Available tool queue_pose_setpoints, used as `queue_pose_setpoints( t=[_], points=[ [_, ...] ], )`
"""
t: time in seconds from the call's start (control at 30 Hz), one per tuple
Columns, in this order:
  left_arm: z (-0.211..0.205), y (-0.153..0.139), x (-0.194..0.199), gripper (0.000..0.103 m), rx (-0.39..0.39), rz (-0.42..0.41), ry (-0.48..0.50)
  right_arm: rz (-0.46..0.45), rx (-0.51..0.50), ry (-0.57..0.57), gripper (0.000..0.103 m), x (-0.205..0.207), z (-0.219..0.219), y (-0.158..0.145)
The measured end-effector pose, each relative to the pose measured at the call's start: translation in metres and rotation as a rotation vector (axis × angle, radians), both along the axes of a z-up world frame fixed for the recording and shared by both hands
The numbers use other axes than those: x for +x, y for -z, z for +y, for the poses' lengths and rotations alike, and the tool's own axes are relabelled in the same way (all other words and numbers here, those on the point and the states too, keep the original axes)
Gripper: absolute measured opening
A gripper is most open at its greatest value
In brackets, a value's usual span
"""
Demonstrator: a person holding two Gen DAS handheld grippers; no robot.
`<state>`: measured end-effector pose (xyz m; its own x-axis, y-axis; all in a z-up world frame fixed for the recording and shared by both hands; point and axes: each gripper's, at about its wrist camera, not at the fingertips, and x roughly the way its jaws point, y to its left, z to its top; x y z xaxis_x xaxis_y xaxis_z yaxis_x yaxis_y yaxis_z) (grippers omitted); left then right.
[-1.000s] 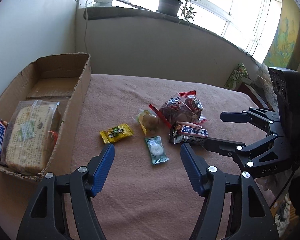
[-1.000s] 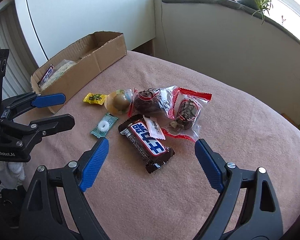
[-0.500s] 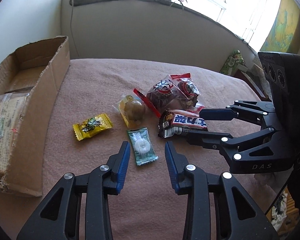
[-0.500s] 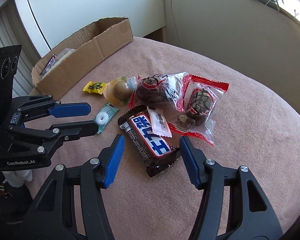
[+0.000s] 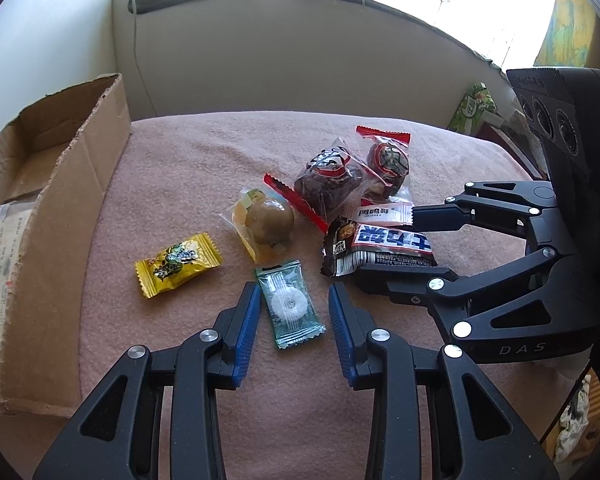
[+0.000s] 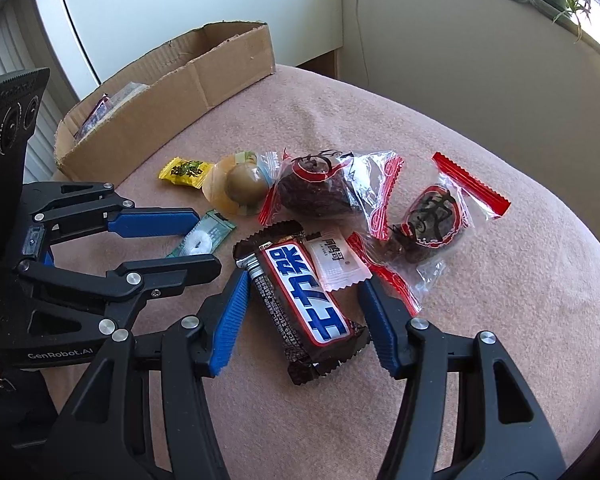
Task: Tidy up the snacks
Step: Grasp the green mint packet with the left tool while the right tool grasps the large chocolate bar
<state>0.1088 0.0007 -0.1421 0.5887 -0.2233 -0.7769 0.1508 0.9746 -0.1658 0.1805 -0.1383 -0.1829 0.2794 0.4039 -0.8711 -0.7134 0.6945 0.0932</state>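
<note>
left gripper [image 5: 293,312]: fingers partly open, straddling the green mint packet [image 5: 291,304] on the pink blanket [image 5: 188,168], gap either side, no grip | right gripper [image 6: 302,306]: fingers around the chocolate bar [image 6: 304,300], contact hard to tell, probably not squeezing | cardboard box [image 5: 80,184] off to the left, yellow candy [image 5: 178,264] near it

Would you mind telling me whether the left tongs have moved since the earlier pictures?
Yes. The left tongs have come down toward the green mint packet, closing to straddle it without pressing it.
</note>
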Motion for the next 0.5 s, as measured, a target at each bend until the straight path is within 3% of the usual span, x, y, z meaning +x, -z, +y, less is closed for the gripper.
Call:
queue_pose_setpoints(
  t=[0.1, 0.4, 0.5],
  points=[
    [-0.003, 0.0, 0.0, 0.026, 0.017, -0.006, -0.001, -0.003, -0.003, 0.001, 0.047, -0.001, 0.0, -0.001],
    [0.008, 0.0, 0.001, 0.019, 0.02, -0.009, 0.014, -0.002, 0.002, 0.029, 0.03, -0.009, -0.008, -0.004],
    [0.006, 0.001, -0.001, 0.019, 0.027, -0.014, 0.02, -0.002, 0.002, 0.041, 0.03, -0.012, -0.011, -0.005]
  ],
)
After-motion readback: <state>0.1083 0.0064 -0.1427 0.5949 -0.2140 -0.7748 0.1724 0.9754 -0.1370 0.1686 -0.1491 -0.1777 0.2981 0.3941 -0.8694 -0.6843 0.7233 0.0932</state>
